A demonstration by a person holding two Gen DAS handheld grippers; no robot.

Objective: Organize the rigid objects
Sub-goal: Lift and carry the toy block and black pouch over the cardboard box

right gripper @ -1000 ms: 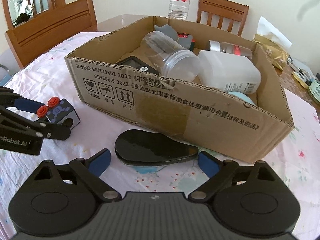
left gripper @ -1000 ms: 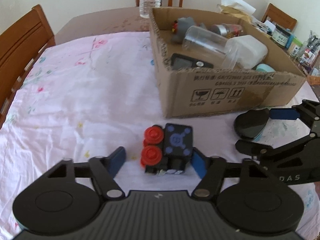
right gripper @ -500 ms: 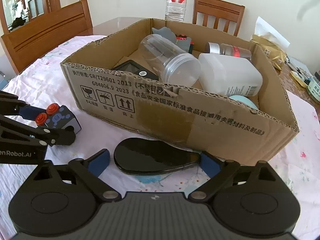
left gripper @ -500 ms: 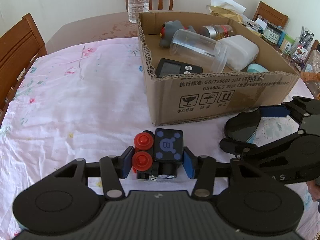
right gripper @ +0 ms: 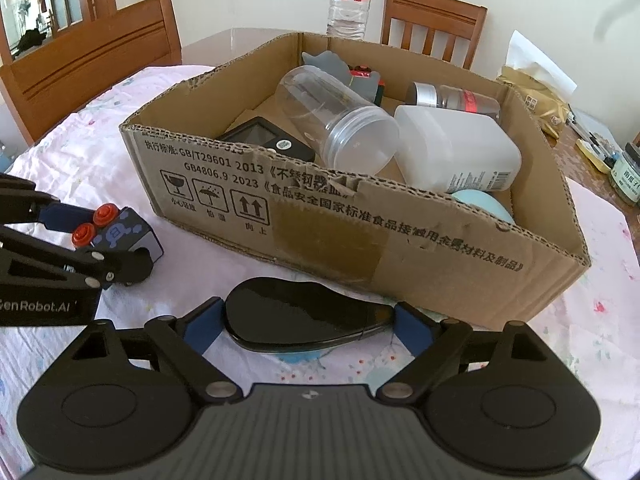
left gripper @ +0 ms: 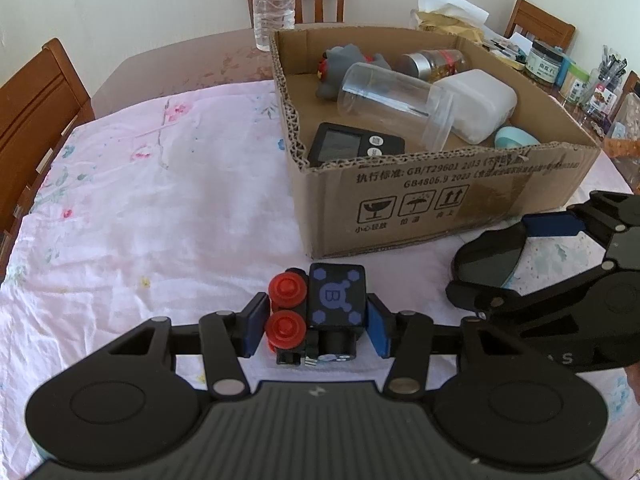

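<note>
Both grippers' fingers have closed: left [left gripper: 316,326] pinching toy block [left gripper: 320,312], right [right gripper: 310,326] across sideways-lying black case [right gripper: 308,320].

Table [left gripper: 168,80]: lying ahead of both grippers, wearing a pink floral cloth [left gripper: 152,200].
Cardboard box [right gripper: 400,248]: sitting on the cloth, just beyond the right gripper.
Water bottle [left gripper: 274,4]: standing upright on bare wood, far ahead, behind the box.

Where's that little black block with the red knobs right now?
The block sits on the pink tablecloth, pinched in the left claw, just in front of the cardboard box.
</note>
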